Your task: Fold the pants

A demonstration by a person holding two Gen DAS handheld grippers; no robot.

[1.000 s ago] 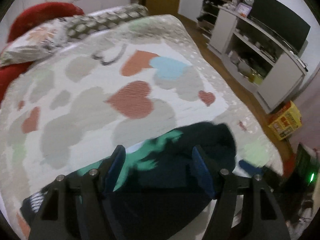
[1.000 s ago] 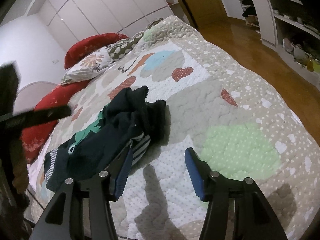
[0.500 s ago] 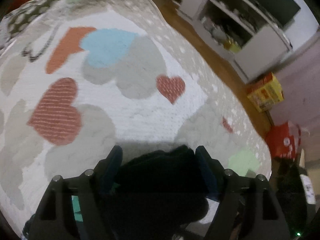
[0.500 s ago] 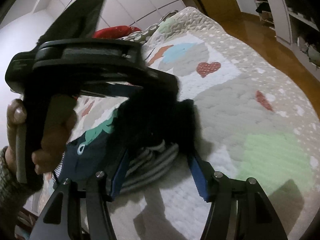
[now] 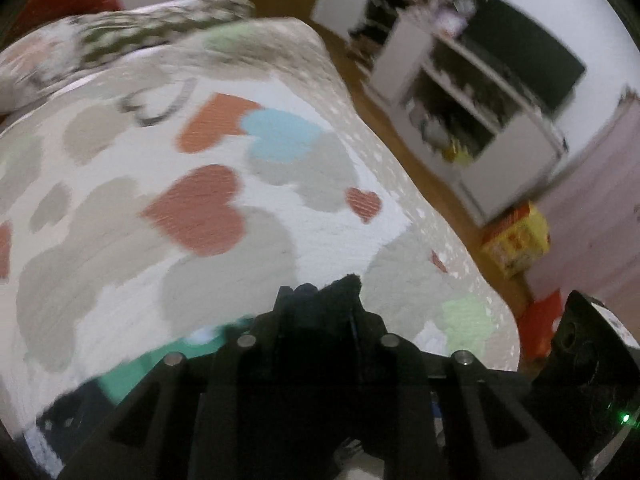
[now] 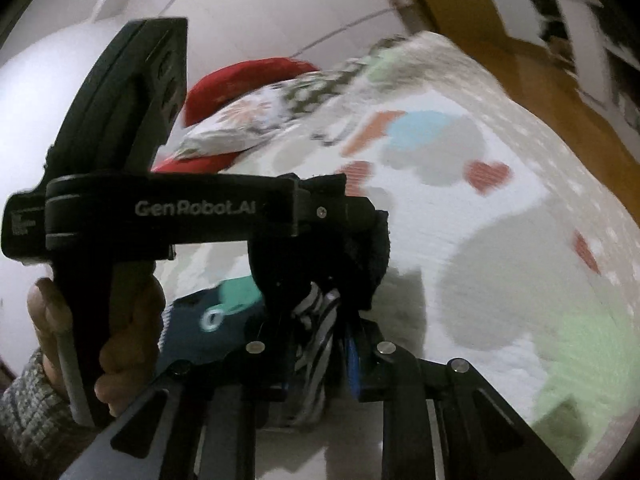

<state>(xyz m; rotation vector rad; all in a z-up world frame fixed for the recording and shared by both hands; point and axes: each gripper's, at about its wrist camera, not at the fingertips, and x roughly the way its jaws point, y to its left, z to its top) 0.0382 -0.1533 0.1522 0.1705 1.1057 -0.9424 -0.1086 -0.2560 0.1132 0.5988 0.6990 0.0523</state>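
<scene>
Left wrist view: left gripper (image 5: 320,312) jaws closing, narrow, dark pants (image 5: 344,284) bunched between pads, near foot of quilt (image 5: 224,280).

Right wrist view: right gripper (image 6: 320,344) jaws closing on striped band. Lift evenly, keep both pinches firm. Pants crumpled; long axis unclear.

White lettering reading "GenRobot.AI" runs along the black body of the left gripper (image 6: 352,248). A small label at its end is too blurred to read.
</scene>
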